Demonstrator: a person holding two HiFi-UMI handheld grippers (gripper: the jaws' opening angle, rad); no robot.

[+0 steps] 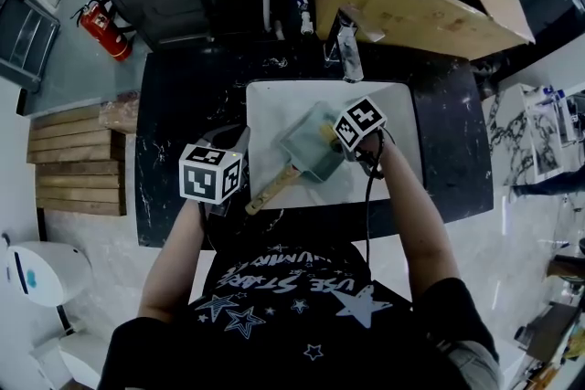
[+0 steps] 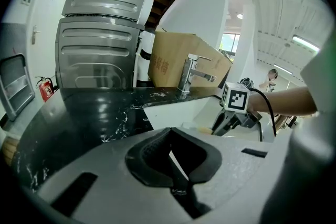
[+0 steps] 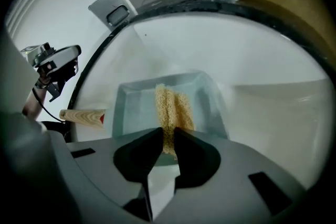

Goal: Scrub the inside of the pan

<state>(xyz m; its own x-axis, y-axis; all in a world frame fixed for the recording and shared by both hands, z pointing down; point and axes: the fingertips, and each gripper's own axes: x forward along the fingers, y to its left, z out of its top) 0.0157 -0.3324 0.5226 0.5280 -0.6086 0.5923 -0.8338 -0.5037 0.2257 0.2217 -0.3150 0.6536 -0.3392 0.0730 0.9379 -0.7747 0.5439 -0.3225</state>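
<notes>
Head view shows the pale green square pan [image 1: 309, 152] lying in the white sink basin [image 1: 274, 105], which is set into the black marbled tabletop [image 1: 178, 114]. The pan's light wooden handle [image 1: 272, 190] points back toward the person. The right hand-held gripper [image 1: 352, 134] reaches down over the pan, while the left hand-held gripper [image 1: 230, 151] hangs beside the handle at the basin's near rim. It is probably placed there to steady the pan if it slides.

Right gripper view gives what the head camera cannot, since the marker cube covers the contact there. The jaws are clamped on a yellow mesh scouring sponge [image 3: 170, 107], and the sponge's free end lies on the pan floor near the middle. Gripping it by one end leaves most of its length free to rub the base, so the scrubbing appears to be under way. This view also shows the left tool standing apart from the handle, above it and not touching, which the head view leaves unclear.

Left gripper view shows that tool's jaws drawn nearly together with only a thin slit between the pads and nothing in them. It looks across the tabletop to the chrome faucet [image 2: 189, 73] and a brown cardboard box [image 2: 178, 63] behind it, and it catches the right tool from the side. The pan itself is hidden there, below the basin edge.
</notes>
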